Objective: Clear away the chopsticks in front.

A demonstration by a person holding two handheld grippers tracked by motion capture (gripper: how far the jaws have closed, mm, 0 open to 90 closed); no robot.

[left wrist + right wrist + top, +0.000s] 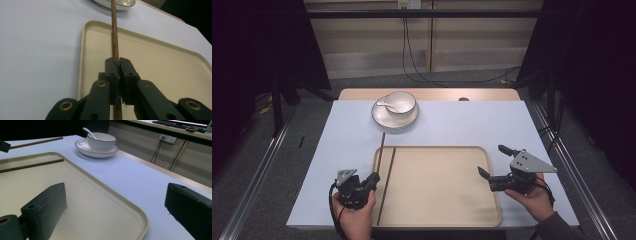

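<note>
Chopstick pinched by left fingers, right fingers wide

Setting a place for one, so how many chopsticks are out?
2. One chopstick is clamped in the left claw, angled over the tray's left rim; the other chopstick lies inside the tray.

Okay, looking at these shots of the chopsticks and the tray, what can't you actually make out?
- Held chopstick: in the left gripper view its far tip runs off the top edge and its near end hides behind the left tongs.
- Second chopstick: the right gripper view's left edge cuts it off.
- Spoon: its bowl end sits inside the bowl, hidden by the wall.
</note>
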